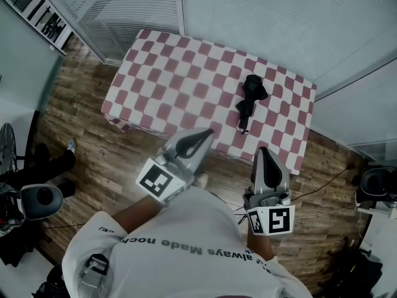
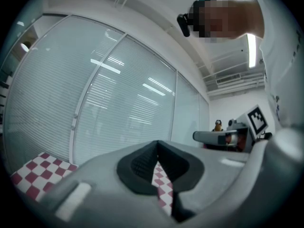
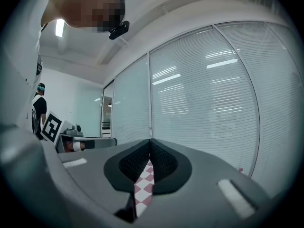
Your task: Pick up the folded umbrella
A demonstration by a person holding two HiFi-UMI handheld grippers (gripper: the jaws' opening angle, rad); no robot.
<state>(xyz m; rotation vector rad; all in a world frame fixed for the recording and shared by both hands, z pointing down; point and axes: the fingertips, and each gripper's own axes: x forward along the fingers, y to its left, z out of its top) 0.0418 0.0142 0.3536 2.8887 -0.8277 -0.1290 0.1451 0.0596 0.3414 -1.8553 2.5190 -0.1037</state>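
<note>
The folded black umbrella lies on the red-and-white checkered table, toward its right end, handle pointing to the near edge. My left gripper hangs at the table's near edge, left of the umbrella, jaws shut and empty. My right gripper is held short of the near edge, below the umbrella, jaws shut with nothing between them. In the left gripper view the tips meet over a strip of checkered cloth. The right gripper view shows the same, tips closed; the umbrella is hidden in both gripper views.
Glass walls with blinds run behind the table. Wood floor surrounds it. A fan and dark gear stand at the left, cables and equipment at the right. Another person stands far off.
</note>
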